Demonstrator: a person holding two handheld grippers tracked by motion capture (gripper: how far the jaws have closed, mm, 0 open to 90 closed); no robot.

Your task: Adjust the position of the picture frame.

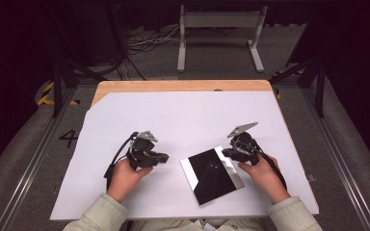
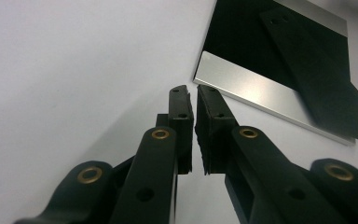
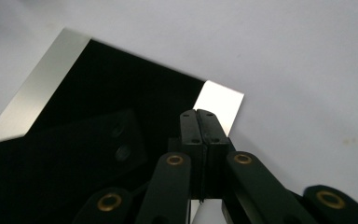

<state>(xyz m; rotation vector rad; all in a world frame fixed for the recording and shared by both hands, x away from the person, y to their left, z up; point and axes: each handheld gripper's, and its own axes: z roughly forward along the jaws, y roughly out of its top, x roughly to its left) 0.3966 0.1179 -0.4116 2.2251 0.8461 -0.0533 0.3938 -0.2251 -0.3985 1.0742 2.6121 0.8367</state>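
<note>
Right tongs [image 3: 199, 115] shut over mirror plate [image 1: 212, 174].

Count on the table: one white sheet [image 1: 173, 120] over one wooden tabletop [image 1: 183, 85]. One square mirror-like panel [image 1: 212, 174], dark and glossy, lying flat on the sheet. Two hand-held grippers: left gripper [image 1: 164, 156] and right gripper [image 1: 225, 152], each with two black jaws. Two hands: left hand [image 1: 125, 178] and right hand [image 1: 265, 179]. Beyond the table, one white metal stand [image 1: 220, 33] on the floor.
</note>
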